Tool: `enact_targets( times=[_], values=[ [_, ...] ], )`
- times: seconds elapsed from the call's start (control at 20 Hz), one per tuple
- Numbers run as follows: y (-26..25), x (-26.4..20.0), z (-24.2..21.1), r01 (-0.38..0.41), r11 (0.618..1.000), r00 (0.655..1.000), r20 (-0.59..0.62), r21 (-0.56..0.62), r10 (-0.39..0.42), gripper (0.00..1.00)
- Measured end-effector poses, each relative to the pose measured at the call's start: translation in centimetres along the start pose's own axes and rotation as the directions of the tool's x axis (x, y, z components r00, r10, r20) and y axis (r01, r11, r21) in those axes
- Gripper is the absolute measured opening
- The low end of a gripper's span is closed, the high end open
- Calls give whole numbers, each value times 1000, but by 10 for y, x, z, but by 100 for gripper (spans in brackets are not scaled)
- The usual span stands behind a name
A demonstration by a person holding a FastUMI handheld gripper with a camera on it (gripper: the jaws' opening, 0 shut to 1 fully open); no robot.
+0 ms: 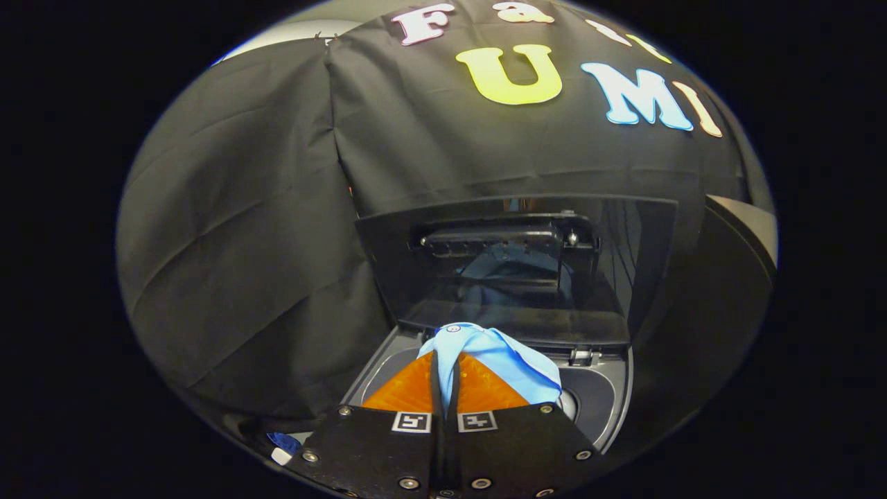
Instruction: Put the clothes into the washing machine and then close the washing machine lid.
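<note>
No readable words or numbers on the machine or the gripper.

The only signs are two square black-and-white coded markers, the left marker (411,422) and the right marker (477,421), side by side on the body of the gripper (445,360), just behind its fingers, which are pinched together on a light blue garment (516,367). The patterns carry no letters or digits.

Tongs (445,378): seen from behind along the two fingers, which point forward and slightly downward.
Fingers (409,391): drawn close together, only a thin gap left between them, tips almost meeting.
Grip: both fingers press on a fold of the light blue garment (506,364), which bunches out past the tips and drapes over the right finger.
Height: held above the open washing machine (603,395).
Body plates: two dark plates with square markers sit side by side behind the fingers.
</note>
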State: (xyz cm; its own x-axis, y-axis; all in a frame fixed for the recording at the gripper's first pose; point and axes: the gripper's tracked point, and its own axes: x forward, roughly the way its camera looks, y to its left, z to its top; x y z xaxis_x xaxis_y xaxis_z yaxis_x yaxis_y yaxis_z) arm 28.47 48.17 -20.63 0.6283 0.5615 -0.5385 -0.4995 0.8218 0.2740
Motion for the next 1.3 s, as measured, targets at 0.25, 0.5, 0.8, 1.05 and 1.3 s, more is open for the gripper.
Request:
enact_targets(
  times=[0.25, 0.5, 0.8, 1.05, 1.3],
  values=[
    [-4, 13, -24, 55, 998, 998, -19, -14, -55, 1],
    [-13, 22, -57, 113, 994, 990, -86, 3, -112, 5],
    [-25, 25, -85, 171, 985, 975, -143, -24, -173, 26],
    [-21, 11, -70, 176, 983, 980, -90, -48, -180, 95],
    [-13, -19, -39, 174, 984, 985, 8, -44, -174, 95]
  ],
)
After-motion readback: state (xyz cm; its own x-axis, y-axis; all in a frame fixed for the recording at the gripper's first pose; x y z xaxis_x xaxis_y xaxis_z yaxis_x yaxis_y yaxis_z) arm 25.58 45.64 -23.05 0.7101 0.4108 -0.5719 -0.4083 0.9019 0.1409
